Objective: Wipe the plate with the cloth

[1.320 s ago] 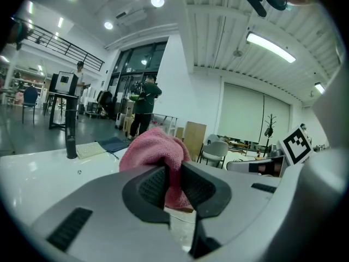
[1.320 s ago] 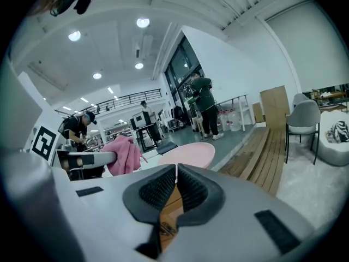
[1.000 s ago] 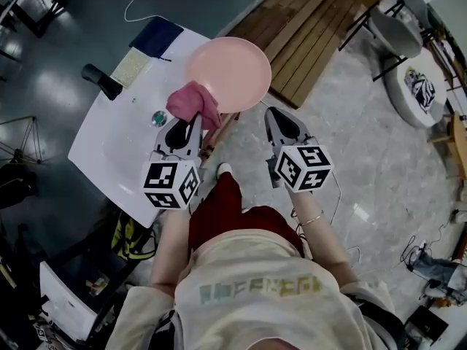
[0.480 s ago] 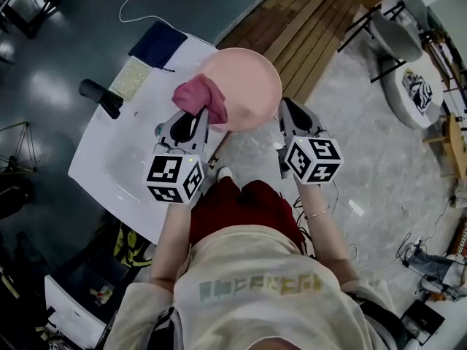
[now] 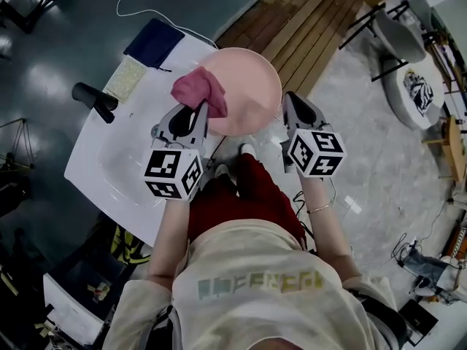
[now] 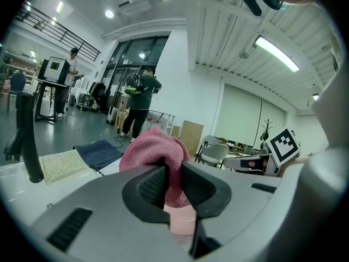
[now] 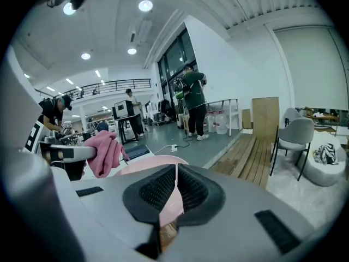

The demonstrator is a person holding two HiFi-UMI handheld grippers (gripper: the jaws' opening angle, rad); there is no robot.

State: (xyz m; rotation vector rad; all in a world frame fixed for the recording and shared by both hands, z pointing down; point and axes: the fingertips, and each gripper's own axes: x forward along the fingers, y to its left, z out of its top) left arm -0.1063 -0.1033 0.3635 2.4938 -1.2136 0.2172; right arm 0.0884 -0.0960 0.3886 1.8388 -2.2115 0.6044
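Left gripper (image 5: 195, 113) holds cloth (image 5: 198, 90) over plate (image 5: 248, 86) clamped by right gripper (image 5: 289, 102)

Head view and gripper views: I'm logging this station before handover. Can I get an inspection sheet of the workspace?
Surface: white table, standing on a dark floor.
Job's things: pink plate; pink cloth bunched against its left part.
Clutter: black cylinder, yellowish pad, navy cloth at the table's far end.
Grippers: left tongs shut on the cloth; right tongs shut on the plate's rim.
Cables: white cable on the floor beyond the table.
Surroundings: wooden decking, grey chair, people standing far off.
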